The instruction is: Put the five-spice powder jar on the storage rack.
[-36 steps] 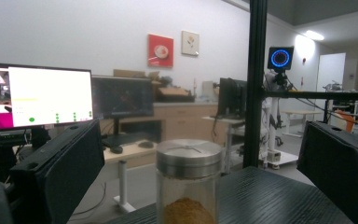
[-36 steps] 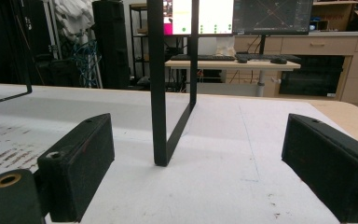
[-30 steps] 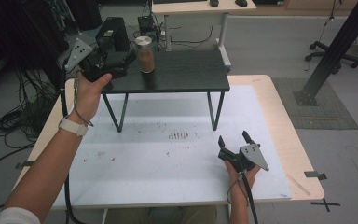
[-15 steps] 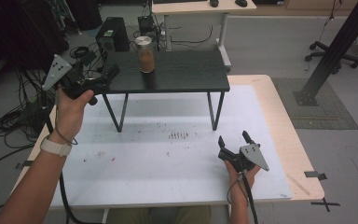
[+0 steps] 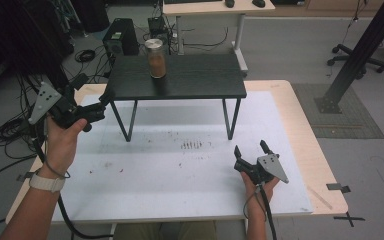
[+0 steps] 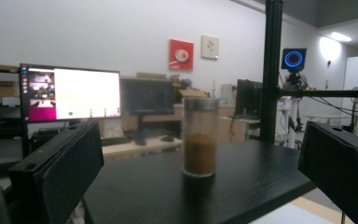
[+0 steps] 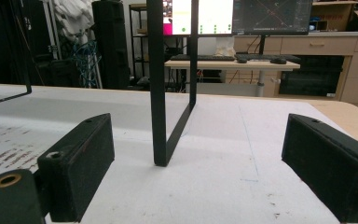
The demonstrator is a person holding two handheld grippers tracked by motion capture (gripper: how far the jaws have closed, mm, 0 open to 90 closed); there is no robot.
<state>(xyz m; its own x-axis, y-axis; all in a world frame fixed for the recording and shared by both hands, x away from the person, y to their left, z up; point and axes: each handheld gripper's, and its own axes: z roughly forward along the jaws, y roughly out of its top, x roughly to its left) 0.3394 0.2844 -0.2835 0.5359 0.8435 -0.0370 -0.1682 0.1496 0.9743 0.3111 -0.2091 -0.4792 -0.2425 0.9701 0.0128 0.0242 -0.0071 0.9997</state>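
two tools, both with jaws spread wide and empty. left tool [image 5: 97, 102] hovers beside the black stand's [image 5: 190, 82] left edge, well apart from the jar [image 5: 155, 58] standing upright there. right tool [image 5: 252, 152] rests on the white desk [image 5: 155, 175].

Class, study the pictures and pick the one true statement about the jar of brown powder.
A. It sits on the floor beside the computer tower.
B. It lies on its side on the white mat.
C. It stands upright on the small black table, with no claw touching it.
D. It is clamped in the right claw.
C: the jar stands upright on the black table, the open left claw off to its side and the right claw down on the white mat.
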